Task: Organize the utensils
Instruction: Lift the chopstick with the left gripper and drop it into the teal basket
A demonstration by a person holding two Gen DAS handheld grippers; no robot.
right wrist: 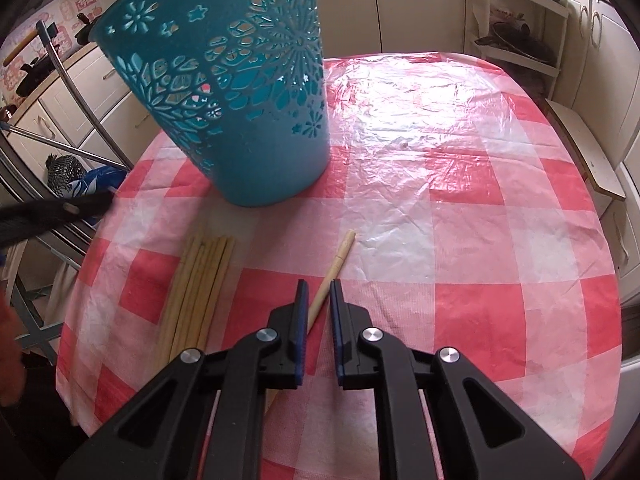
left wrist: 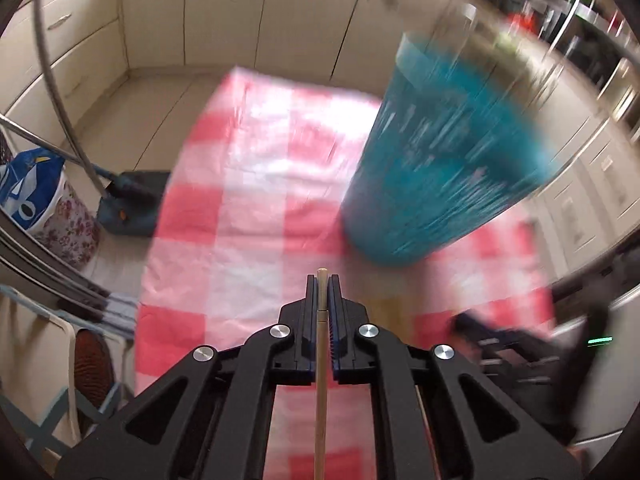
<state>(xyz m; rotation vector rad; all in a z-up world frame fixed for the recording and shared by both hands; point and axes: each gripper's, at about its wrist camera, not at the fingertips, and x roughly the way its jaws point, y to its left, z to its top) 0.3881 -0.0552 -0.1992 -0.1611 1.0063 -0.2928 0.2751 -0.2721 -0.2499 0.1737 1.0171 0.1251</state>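
1 chopstick (left wrist: 321, 360), light, stiff and slick, sits pinched in the closed left gripper (left wrist: 321, 280) near its end. The right gripper (right wrist: 319, 286), jaws narrowly apart, straddles another chopstick (right wrist: 334, 268) mid-tabletop (right wrist: 460, 220) without visibly pressing it.

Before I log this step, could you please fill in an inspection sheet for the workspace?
Surface: red-and-white checked tablecloth, creased.
Job's things: teal cut-out basket upright on the cloth; bundle of chopsticks lying beside it; one single chopstick lying apart.
Clutter: nothing seen on the cloth.
Grippers: left gripper shut on a held chopstick; right gripper astride the single chopstick, gap visible at the pads.
Cables: nothing seen.
Surroundings: cream cabinets, blue patterned bag, shelf rack.
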